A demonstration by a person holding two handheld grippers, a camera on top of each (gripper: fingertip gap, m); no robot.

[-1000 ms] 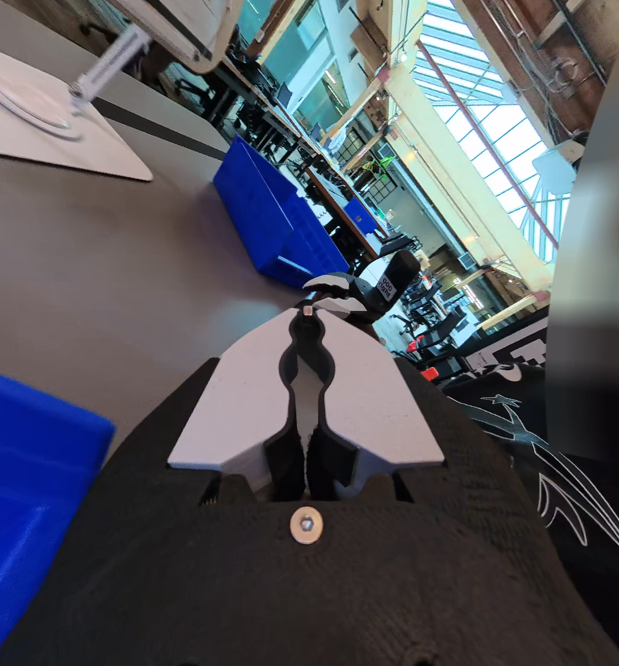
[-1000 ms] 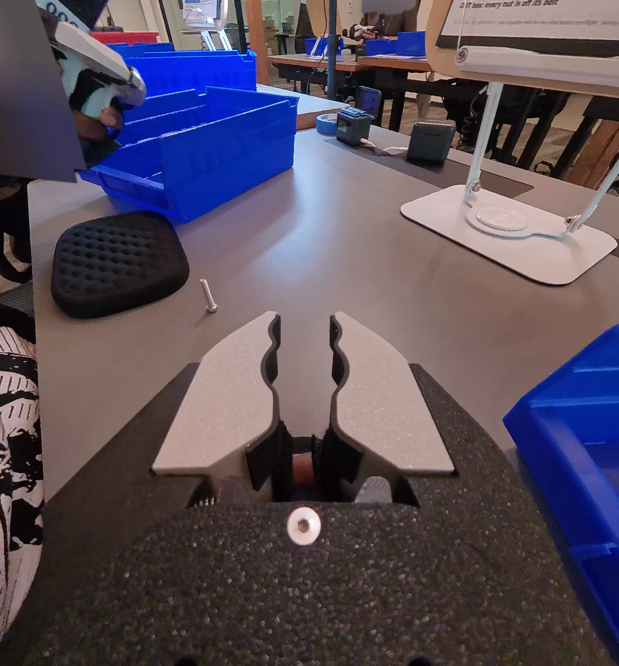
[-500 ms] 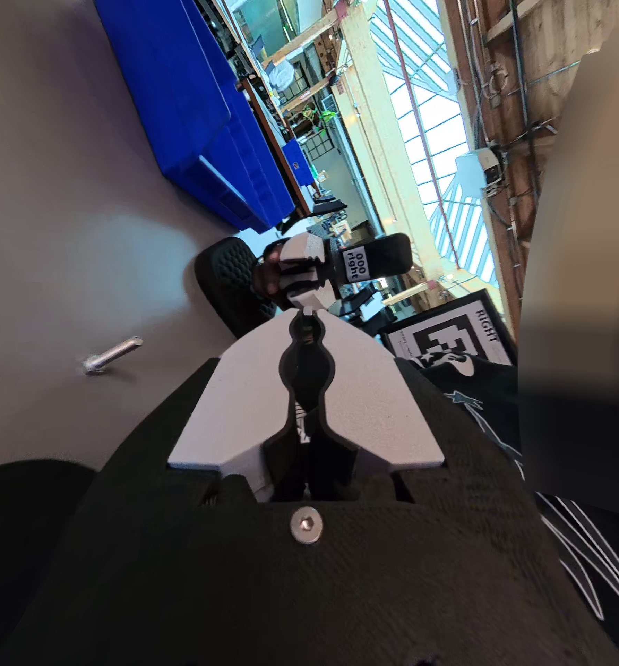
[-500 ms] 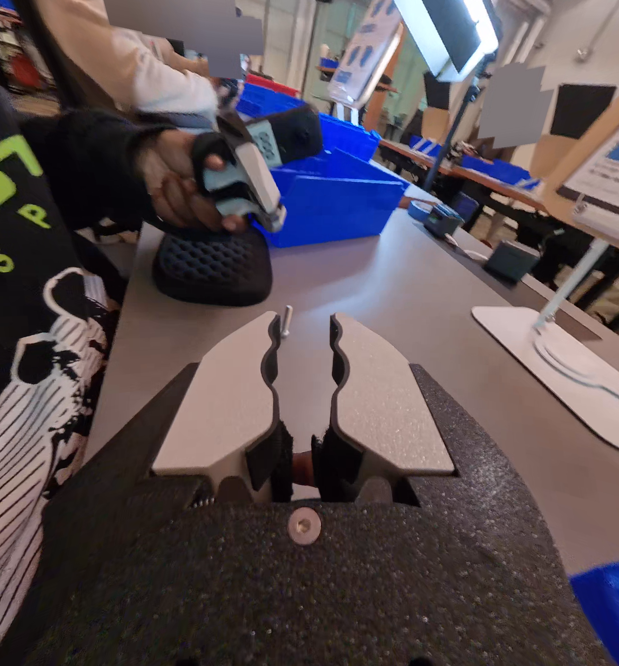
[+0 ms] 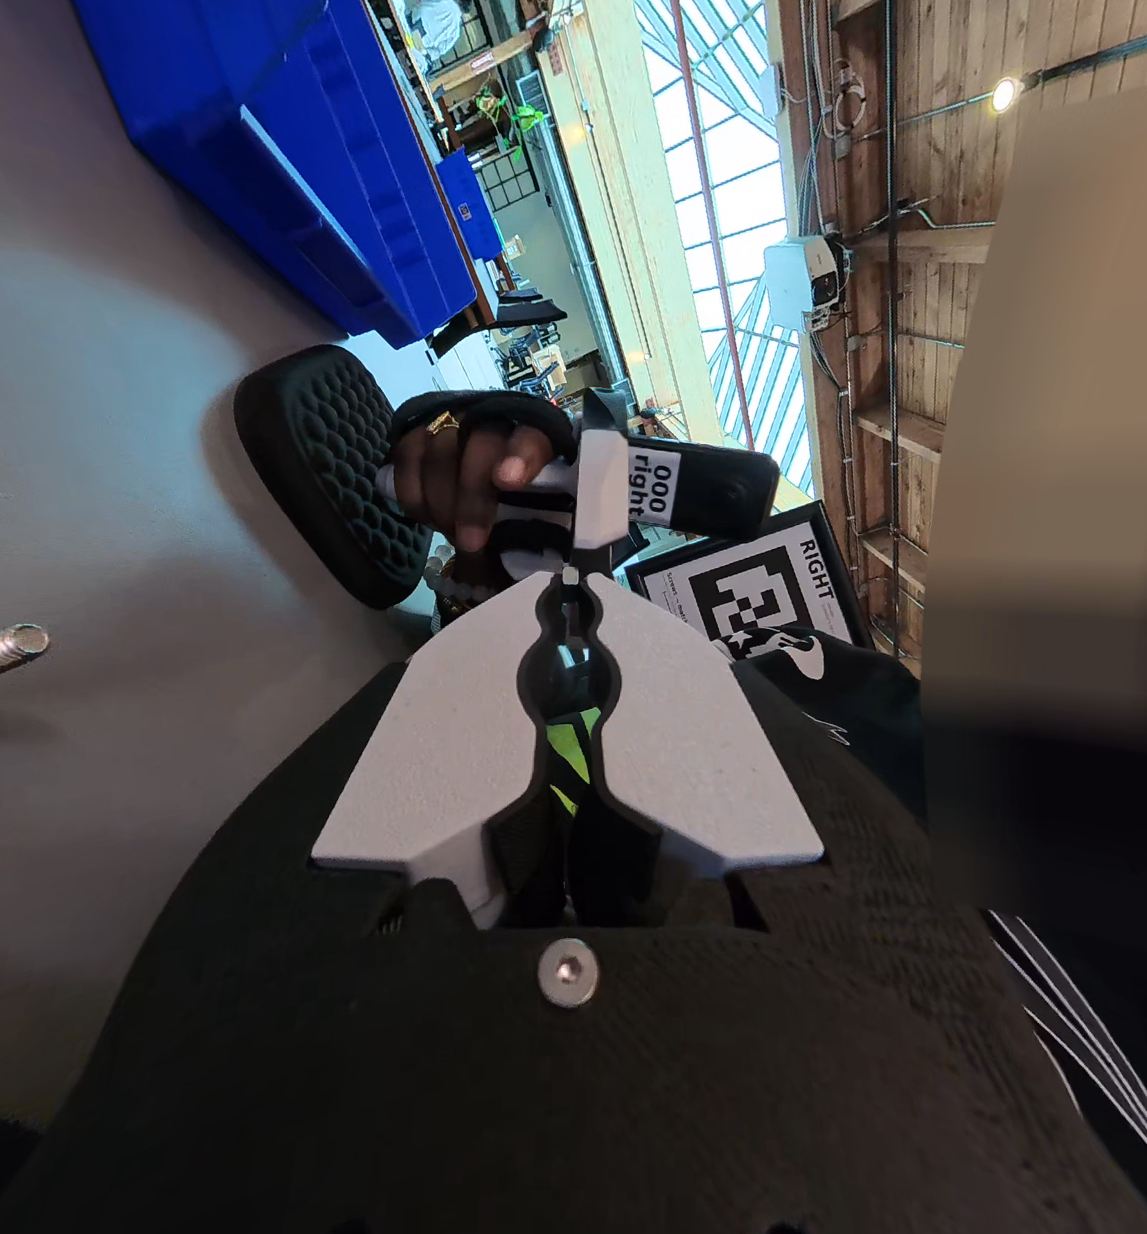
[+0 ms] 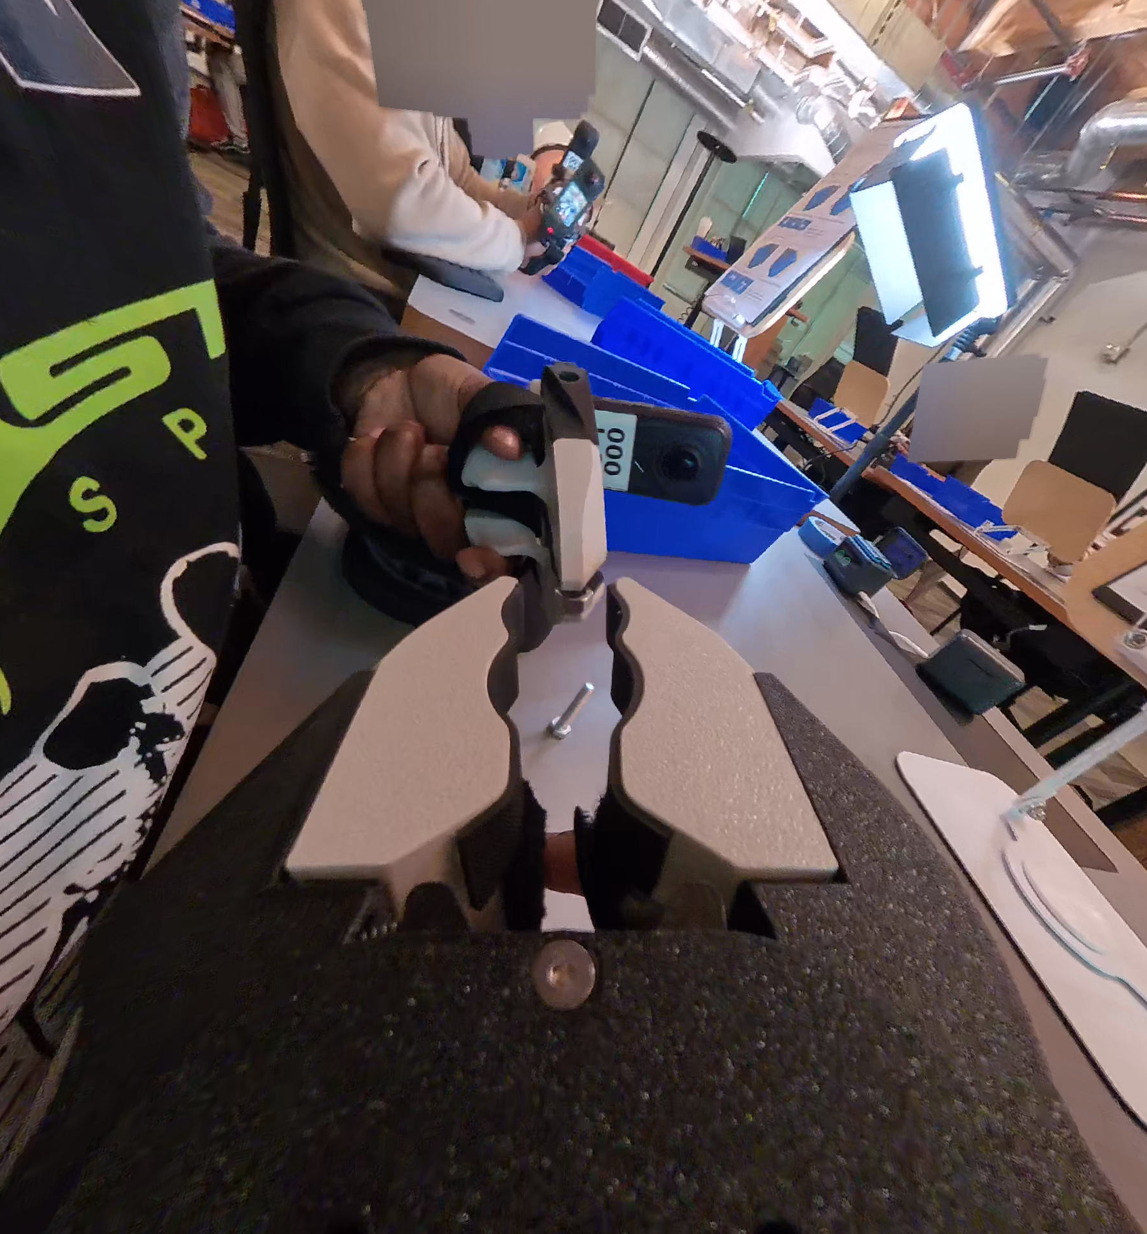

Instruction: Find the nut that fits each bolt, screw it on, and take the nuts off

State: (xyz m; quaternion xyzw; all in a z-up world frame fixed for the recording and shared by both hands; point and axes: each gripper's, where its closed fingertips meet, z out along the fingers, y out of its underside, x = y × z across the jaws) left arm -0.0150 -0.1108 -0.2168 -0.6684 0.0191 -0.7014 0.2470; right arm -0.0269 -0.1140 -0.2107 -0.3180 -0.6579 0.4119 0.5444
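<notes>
The left gripper (image 5: 571,587) is pinching a small nut (image 5: 571,575) between its very tips, jaws drawn almost together. In the right wrist view the same nut (image 6: 578,599) is showing as a metal hexagon clamped at the end of that gripper, hanging above the table (image 6: 744,621). The right gripper (image 6: 562,611) is standing moderately open and holding nothing, its tips flanking the nut without touching it.

The bolt (image 6: 569,710) is lying flat on the table, framed in the gap between the right gripper's fingers, just below the nut in the picture. Its long axis is running from about 7 o'clock, where the head sits, to 1 o'clock, where the threaded end points. In the left wrist view only its threaded end (image 5: 3,653) is showing, at 9 o'clock near the frame edge.

The right gripper looks the nearer and free one, so it is probably the one to take the bolt, closing across the shank. At 11 o'clock a black pad (image 6: 403,581) is resting before a blue bin (image 6: 704,521).
</notes>
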